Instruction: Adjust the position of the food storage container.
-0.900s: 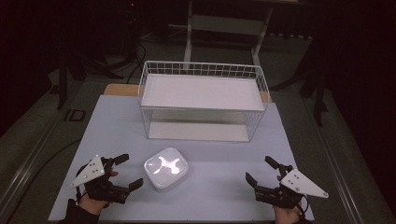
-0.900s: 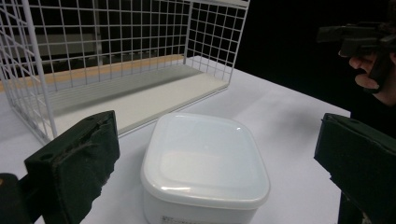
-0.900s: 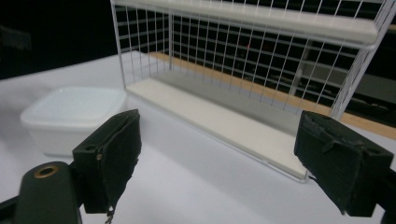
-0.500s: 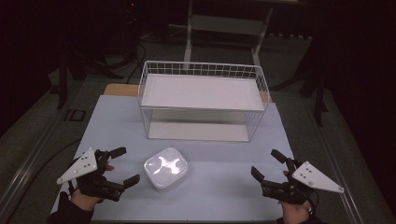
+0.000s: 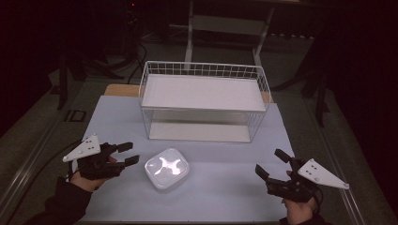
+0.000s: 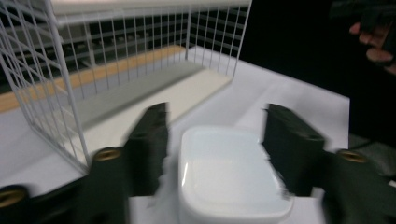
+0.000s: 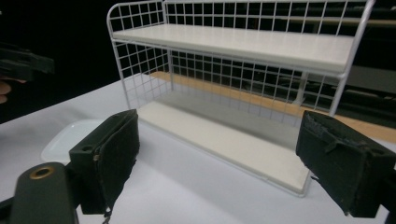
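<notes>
- Far left first: the left gripper (image 5: pixel 127 153) sits low over the near left part of the table (image 5: pixel 225 187), jaws pointing right, toward the middle.
- Its jaws are apart. In the left gripper view (image 6: pixel 215 144) they stand one on each side of the white box (image 6: pixel 233 177), with a visible gap on both sides, so nothing is clamped. That view is kinda blurry, so I can't say how deep the box sits between them.
- From the high view the white box (image 5: pixel 166 168) lies flat on the table, just to the right of the left gripper's jaw tips, in the near middle-left. It's a rounded square thing with a shiny lid.
- Behind it, toward the far side, there's the white wire rack (image 5: pixel 204 105) with two shelves. The box is in front of it, apart from it.
- Over on the near right, the right gripper (image 5: pixel 272 162) hangs well apart from the box, jaws spread wide with nothing between them.
- In the right gripper view (image 7: pixel 219 163) the rack is straight ahead, and the box (image 7: pixel 70 135) peeks out at the left behind the left jaw.
</notes>
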Action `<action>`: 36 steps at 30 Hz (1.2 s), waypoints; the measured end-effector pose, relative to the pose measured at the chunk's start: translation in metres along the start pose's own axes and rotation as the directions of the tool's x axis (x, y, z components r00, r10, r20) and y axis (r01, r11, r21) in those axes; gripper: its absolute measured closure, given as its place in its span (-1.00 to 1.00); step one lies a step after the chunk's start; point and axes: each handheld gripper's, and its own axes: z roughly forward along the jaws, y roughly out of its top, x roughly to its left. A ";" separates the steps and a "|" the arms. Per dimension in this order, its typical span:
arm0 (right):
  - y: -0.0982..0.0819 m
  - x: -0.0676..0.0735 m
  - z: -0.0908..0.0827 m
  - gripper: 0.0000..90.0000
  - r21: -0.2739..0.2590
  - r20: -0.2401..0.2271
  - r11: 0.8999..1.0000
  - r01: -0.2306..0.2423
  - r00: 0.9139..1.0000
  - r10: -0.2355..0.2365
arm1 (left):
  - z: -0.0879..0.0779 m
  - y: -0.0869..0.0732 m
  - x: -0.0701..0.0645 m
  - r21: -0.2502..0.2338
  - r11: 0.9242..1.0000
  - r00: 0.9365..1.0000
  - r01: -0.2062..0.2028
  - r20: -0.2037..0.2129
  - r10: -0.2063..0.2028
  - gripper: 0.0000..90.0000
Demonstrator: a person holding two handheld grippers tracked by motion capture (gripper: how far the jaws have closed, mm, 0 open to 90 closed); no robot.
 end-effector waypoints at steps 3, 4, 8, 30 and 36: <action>-0.007 0.001 0.002 -0.71 0.008 -0.007 1.000 -0.013 1.000 0.013 | 0.006 -0.009 0.007 0.049 0.999 1.000 0.006 -0.010 -0.005 0.31; -0.010 0.002 0.003 -0.71 0.012 -0.013 1.000 -0.017 1.000 0.017 | 0.007 -0.012 0.008 0.060 0.998 1.000 0.010 -0.017 -0.009 0.41; -0.016 0.003 0.005 -0.71 0.013 -0.024 1.000 -0.026 0.999 0.026 | 0.015 -0.025 0.018 0.127 0.992 0.999 0.028 -0.030 -0.024 0.63; -0.023 0.003 0.007 -0.70 0.023 -0.026 0.999 -0.039 0.999 0.040 | 0.062 -0.068 0.025 0.386 0.922 1.000 -0.001 0.027 -0.010 0.99; -0.023 0.002 0.006 -0.70 0.019 -0.027 0.999 -0.042 0.999 0.042 | 0.068 -0.066 0.018 0.394 0.919 0.998 -0.017 0.063 -0.008 0.99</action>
